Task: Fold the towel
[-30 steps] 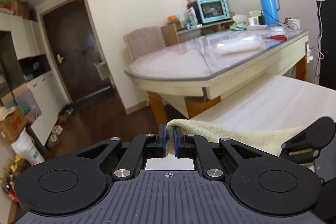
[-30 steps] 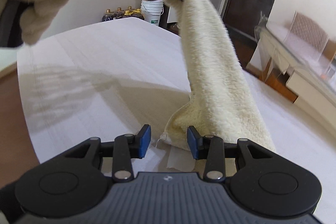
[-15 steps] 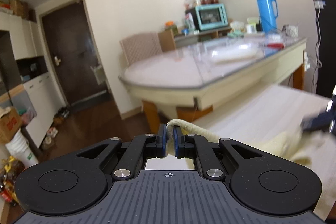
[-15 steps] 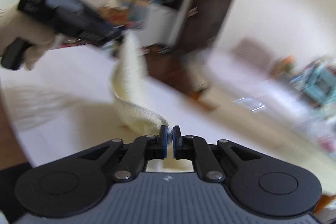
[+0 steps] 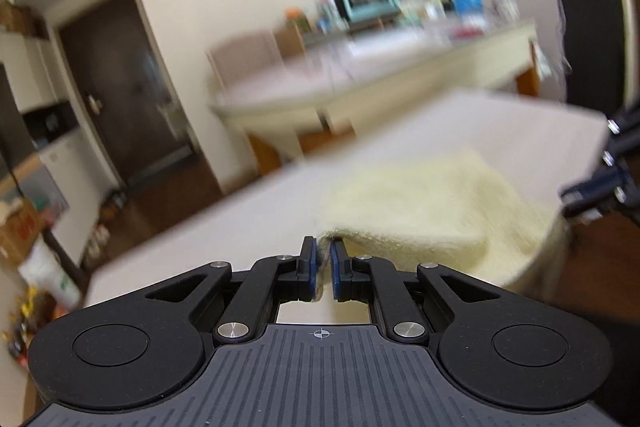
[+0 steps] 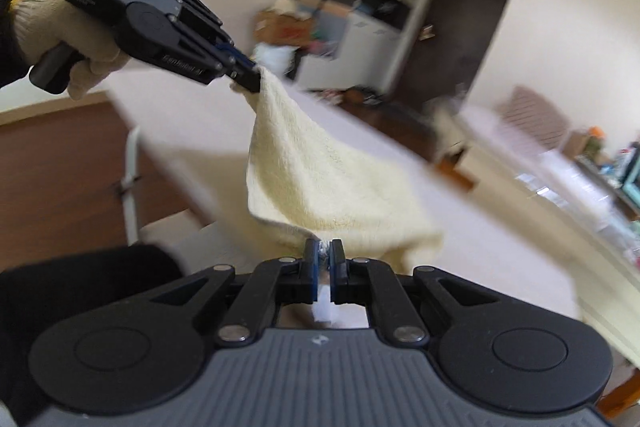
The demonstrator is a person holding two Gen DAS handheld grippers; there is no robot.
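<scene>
— Two claws, one cloth: where does everything sit?

— Biggest first. The white table (image 6: 460,247) fills the lower half of both views, and the cream towel (image 6: 320,179) hangs over it, lifted at two corners with its middle sagging down toward the tabletop. The far part seems to rest on the table; motion blur makes the exact contact hard to call.

— And the claws?

— The left claw (image 5: 323,269) is pinched narrow on one corner of the towel (image 5: 420,211), fabric showing between its blue pads. From the right wrist view the same left claw (image 6: 246,79) is up and to the left, held by a gloved hand (image 6: 60,31). The right claw (image 6: 324,273) is likewise clamped nearly closed on the near edge, a white tag or hem caught between the pads.

— So which step is this?

— I judge it the carry-over of a fold: both corners gripped, cloth raised. The next move likely calls for bringing the two held corners across together, level, to land on the opposite edge, and keeping both grips firm until the layers lie flat.
</scene>
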